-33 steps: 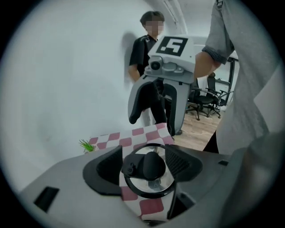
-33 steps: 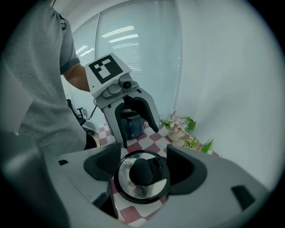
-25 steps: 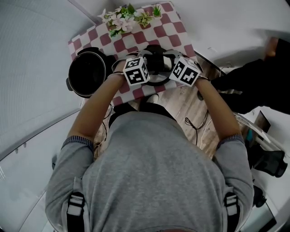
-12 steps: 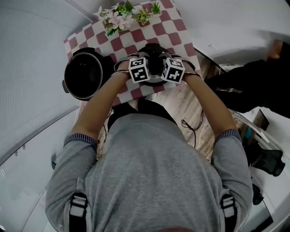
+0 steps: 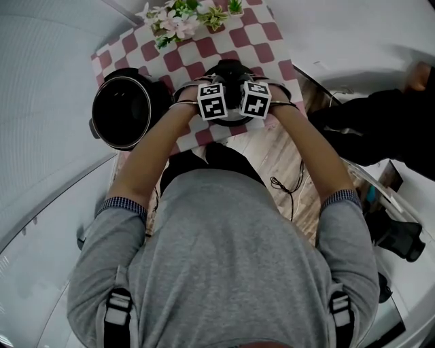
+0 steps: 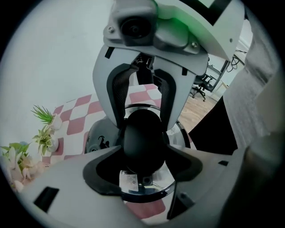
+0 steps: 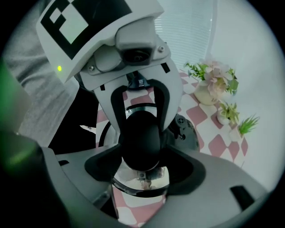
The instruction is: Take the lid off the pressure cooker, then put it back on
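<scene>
**Both grippers down on the lid's knob, pot standing open**

Head view: against the frames from a second ago, the left gripper (image 5: 216, 102) and the right gripper (image 5: 255, 100) have sunk and drawn together, and their marker cubes now sit almost side by side over the lid (image 5: 230, 75). The lid lies on the checked table (image 5: 272, 41), off the pot (image 5: 122, 110), which stands open well to the left. This suggests the removal is done and the lift back to the pot is being set up. The lid rests close to the table's near edge, with floor (image 5: 272, 153) beyond it. The flowers (image 5: 178, 19) line the far edge. The cloth between the lid and the pot looks free for a sideways carry.

Left gripper view: the black knob (image 6: 142, 140) fills the gap between the jaws, and the pads appear to press on its sides. The right gripper's fingers (image 6: 116, 91) flank it from the opposite side.

Right gripper view: here too the jaws hold the knob between them. They have just been closing and seem to bear on it. The shiny lid rim shows beneath, over red checks.
</scene>
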Motion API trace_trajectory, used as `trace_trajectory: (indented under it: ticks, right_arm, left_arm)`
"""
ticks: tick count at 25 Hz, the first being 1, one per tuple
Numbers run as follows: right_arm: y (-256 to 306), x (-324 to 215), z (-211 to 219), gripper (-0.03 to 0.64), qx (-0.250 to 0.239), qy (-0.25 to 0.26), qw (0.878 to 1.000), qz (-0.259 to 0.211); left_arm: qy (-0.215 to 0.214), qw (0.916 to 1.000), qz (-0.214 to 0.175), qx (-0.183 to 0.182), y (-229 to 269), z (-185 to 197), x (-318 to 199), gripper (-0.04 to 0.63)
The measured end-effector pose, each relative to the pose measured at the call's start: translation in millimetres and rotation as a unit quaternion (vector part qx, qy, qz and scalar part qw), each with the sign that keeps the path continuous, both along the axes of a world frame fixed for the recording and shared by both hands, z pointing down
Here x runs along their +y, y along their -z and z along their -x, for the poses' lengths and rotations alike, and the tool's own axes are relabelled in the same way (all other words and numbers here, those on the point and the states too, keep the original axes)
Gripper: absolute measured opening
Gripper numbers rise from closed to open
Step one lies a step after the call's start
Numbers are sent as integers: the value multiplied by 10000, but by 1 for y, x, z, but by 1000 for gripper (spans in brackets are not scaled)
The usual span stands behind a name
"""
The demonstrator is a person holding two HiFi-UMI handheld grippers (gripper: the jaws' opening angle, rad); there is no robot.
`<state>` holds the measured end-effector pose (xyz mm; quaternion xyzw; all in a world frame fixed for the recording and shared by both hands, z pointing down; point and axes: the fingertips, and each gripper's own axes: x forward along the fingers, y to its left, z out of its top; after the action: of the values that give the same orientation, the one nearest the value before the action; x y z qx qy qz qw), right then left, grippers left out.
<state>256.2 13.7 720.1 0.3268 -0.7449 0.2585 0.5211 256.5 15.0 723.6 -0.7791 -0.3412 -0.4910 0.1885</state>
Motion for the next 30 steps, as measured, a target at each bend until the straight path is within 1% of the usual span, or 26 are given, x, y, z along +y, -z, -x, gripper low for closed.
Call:
trace_trajectory:
  ticks: [4,7,13,15,19,23,30]
  right_arm:
    - [-8,5,4,315,83,109,9999,102]
    - [-12,3,4,297,173,134,9997,106]
    - [-14,3,4,291,71,119,9997,217]
    - [-14,3,3,290,79,125,9996,242]
    - [-11,6,7,290,80,198,9992,339]
    - [10,9,7,290,94,275,9987,410]
    - [64,14,10,290,166,307,9987,381]
  left_arm:
    - [-24,10000,22,-57,-3,1,2,324]
    - [37,9999,98,-71,-4,-1,2,322]
    - [22,9999,91,-122,-5,-2,2,322]
    - [-5,9999,65,-135,-4,-2,2,301]
    - [22,9998,86,-185,-2,2,5,299]
    - [96,9997,177,-107,18,2,8,300]
    - [116,9997,207,29,74,5,14,301]
